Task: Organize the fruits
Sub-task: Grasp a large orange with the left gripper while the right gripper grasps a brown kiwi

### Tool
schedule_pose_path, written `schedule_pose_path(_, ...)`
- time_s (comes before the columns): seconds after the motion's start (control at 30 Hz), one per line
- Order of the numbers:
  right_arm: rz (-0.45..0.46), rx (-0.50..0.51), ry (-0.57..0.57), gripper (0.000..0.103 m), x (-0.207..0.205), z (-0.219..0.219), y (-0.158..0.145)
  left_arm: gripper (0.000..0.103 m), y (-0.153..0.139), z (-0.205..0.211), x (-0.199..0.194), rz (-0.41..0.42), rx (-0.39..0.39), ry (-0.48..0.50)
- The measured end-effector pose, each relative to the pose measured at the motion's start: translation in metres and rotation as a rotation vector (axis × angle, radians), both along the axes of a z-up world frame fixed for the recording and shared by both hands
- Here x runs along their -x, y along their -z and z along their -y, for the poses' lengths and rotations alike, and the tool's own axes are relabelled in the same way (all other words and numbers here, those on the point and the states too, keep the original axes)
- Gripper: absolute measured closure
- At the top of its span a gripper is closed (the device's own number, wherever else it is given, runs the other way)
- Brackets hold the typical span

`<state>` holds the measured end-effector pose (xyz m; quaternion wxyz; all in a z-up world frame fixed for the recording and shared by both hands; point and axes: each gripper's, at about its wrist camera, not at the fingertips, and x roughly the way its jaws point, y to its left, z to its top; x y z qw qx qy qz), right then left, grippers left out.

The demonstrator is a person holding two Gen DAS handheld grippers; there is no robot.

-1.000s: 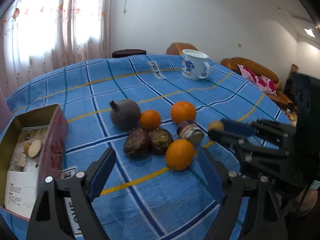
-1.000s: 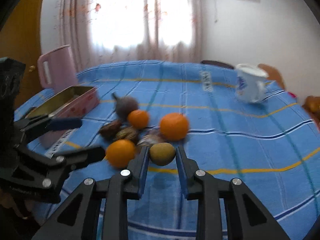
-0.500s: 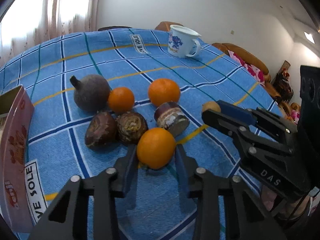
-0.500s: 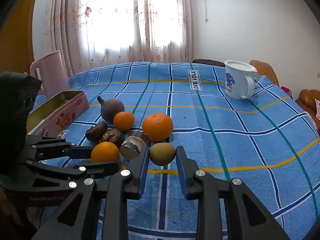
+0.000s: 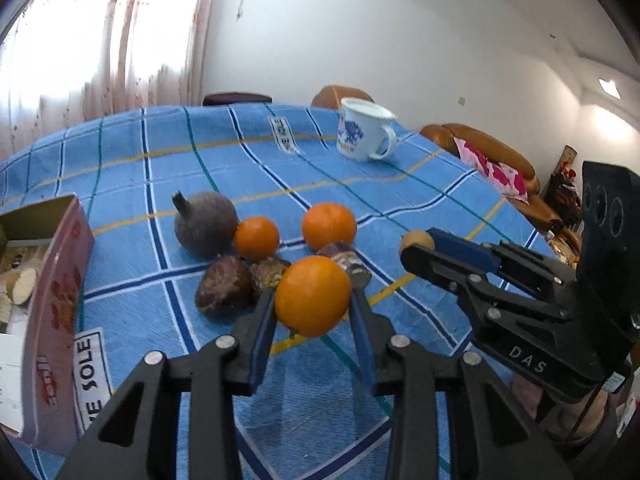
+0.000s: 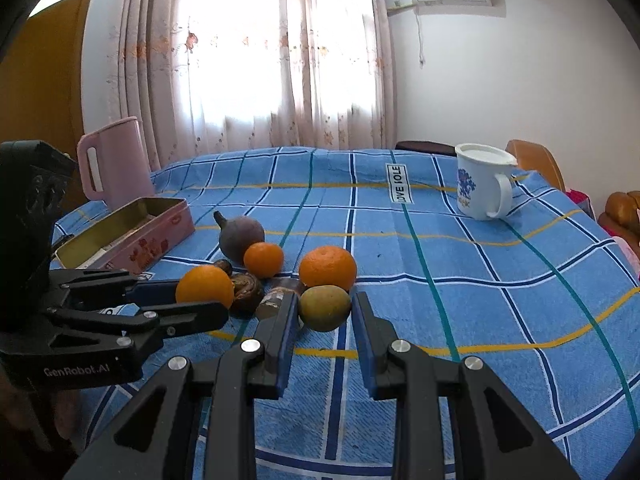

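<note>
The tablecloth (image 5: 120, 168) label reads "LOVE SOLE". The left gripper (image 5: 313, 300), spread wide a second ago, now pinches an orange (image 5: 313, 296); the right gripper (image 6: 325, 308) still clamps a greenish fruit (image 6: 325, 307).

A white enamel mug (image 6: 482, 186) with a blue flower print stands near the far right edge of a blue plaid tablecloth (image 6: 480, 280); a pink jug (image 6: 116, 164) sits at the far left corner, before sunlit curtains (image 6: 256, 56).
</note>
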<state>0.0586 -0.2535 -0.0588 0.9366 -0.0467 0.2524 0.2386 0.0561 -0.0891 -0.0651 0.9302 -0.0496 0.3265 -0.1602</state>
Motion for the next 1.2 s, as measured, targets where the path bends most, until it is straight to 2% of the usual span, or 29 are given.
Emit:
schedule_pose_path(0.57, 0.096, -0.029, -0.027, 0.074, 0.014, 0.002, -0.004, 0.065, -0.011, 0.000, 0.018, 0.121, -0.043, -0.046)
schedule_pose_path(1.2, 0.198, -0.055, -0.049, 0.074, 0.029, 0.006, -0.007, 0.065, -0.017, 0.003, 0.031, 0.202, -0.082, -0.089)
